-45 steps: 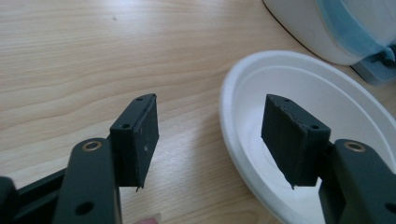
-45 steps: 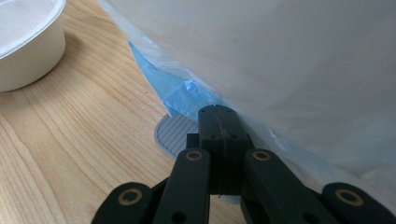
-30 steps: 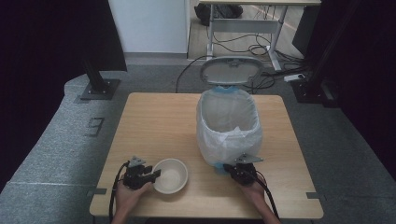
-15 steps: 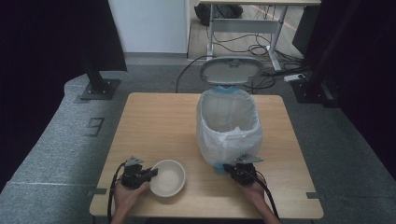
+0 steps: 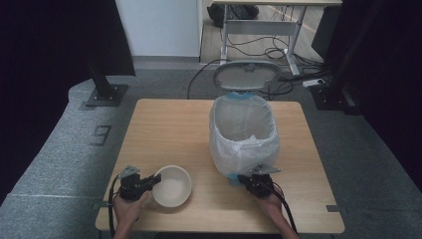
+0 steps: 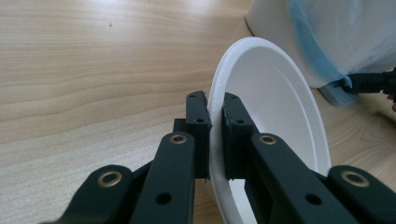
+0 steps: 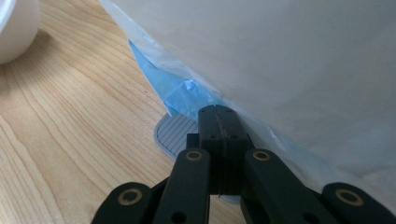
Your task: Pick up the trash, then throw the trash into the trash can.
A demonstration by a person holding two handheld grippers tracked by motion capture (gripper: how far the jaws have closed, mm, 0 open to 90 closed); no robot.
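Note:
A white bowl (image 5: 171, 185) sits near the table's front left. My left gripper (image 5: 151, 182) is shut on its near rim; in the left gripper view the two jaws pinch the thin white bowl (image 6: 275, 102) wall, one inside and one outside. A pedal bin (image 5: 244, 134) lined with a white bag stands at centre right, its grey lid (image 5: 247, 74) raised. My right gripper (image 5: 247, 179) is shut with nothing in it. Its tip (image 7: 218, 114) rests on the bin's grey ribbed pedal (image 7: 170, 135), under the blue bag edge (image 7: 177, 88).
The wooden table (image 5: 164, 129) has bare room at the left and back. The bin (image 6: 327, 37) stands just beyond the bowl in the left gripper view. A desk frame (image 5: 259, 25) and floor cables lie behind the table.
The bowl and my left gripper have shifted slightly left toward the table's front corner. The right gripper stays at the pedal and the lid stays up.

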